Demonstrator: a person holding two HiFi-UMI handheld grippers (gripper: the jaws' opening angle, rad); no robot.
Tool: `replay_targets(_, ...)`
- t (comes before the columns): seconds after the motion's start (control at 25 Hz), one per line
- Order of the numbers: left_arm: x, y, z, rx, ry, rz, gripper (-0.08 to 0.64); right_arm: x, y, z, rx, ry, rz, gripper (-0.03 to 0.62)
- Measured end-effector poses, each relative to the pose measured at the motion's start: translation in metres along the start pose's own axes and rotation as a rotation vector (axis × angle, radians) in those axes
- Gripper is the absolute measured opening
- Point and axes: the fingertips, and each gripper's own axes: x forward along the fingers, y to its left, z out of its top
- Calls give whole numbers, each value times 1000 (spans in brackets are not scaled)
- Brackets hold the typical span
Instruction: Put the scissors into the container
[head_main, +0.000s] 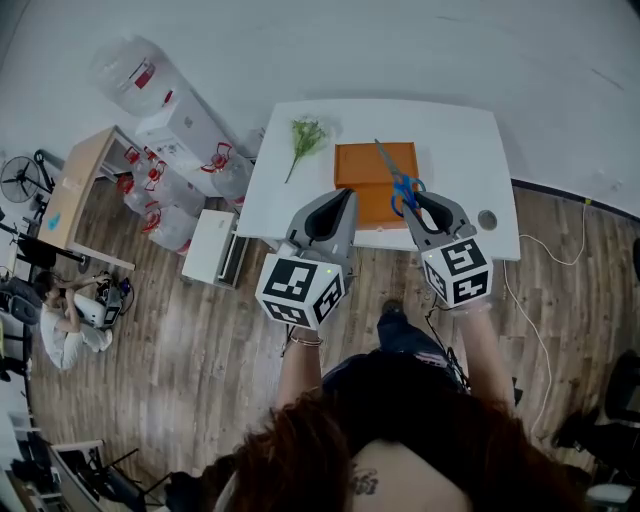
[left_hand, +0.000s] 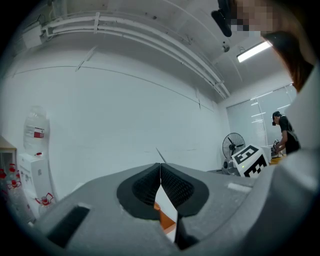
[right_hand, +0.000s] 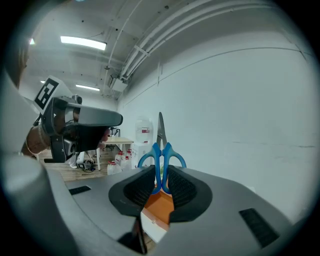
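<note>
Blue-handled scissors (head_main: 401, 185) are held over the near right part of the orange container (head_main: 362, 172), blades pointing away toward the far table edge. My right gripper (head_main: 412, 200) is shut on the scissors' handles (right_hand: 161, 159), and the closed blades rise upright in the right gripper view. My left gripper (head_main: 346, 196) hovers by the container's near left side, jaws pressed together with nothing between them. In the left gripper view, its pads (left_hand: 170, 186) meet, and a bit of the orange container (left_hand: 167, 220) shows below.
A green plant sprig (head_main: 303, 139) lies on the white table (head_main: 455, 135) left of the container. A small round disc (head_main: 487, 219) sits at the table's near right corner. Water jugs and a dispenser (head_main: 180, 130) stand left of the table, with a small white stool (head_main: 212, 247) beside it.
</note>
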Motion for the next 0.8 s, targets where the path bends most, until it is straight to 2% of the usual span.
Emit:
replay_targets(0.32,31,20,-2,-6,6,20,17,35,-15,-20,-64,76,60,75)
replay_targets(0.8,73,54,-10,-11,20,63,17,86,-32,-72,-181,236,163,74)
